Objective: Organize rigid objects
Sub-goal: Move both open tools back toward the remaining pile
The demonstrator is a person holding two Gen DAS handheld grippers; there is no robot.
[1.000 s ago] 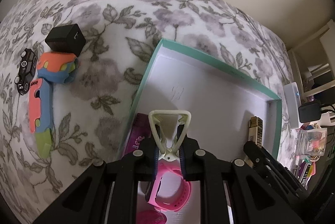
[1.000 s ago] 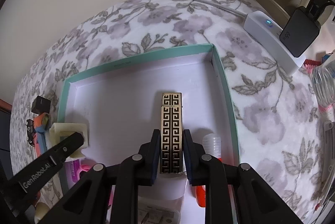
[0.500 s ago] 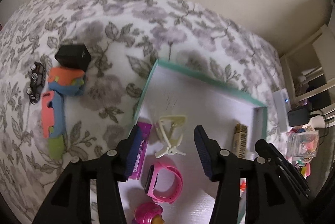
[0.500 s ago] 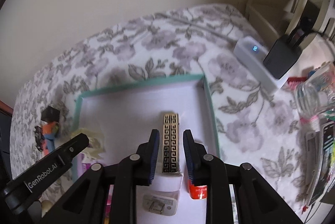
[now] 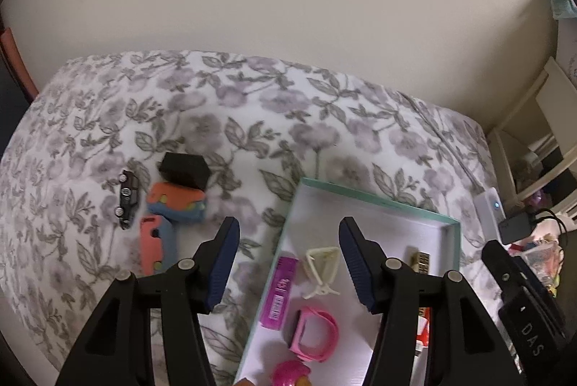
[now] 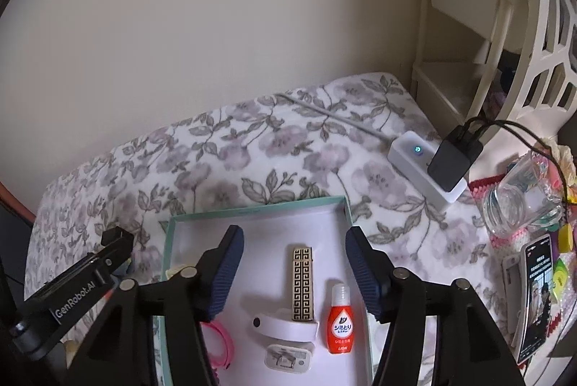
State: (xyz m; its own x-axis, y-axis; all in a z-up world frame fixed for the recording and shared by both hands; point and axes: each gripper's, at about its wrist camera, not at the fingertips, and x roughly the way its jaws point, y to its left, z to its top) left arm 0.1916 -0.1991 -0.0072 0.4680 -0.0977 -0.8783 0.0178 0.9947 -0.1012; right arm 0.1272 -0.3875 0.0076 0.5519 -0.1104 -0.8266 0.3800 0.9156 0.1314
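Both grippers, left gripper (image 5: 288, 263) and right gripper (image 6: 294, 269), have just been opening (nothing between the jaws) above the box (image 6: 252, 211); bare floor lies toward its upper rim.

A home bedroom: a floral blanket (image 5: 252, 119) covers the bed, with a cream shelf (image 6: 465, 36), a laundry basket (image 6: 551, 36) and a charging power strip (image 6: 422, 166) beside it.

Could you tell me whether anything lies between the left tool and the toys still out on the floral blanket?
Nothing visible does. The left tool hangs open and empty; only bare floral blanket separates it from the orange-and-blue toy, the black box and the black toy car.
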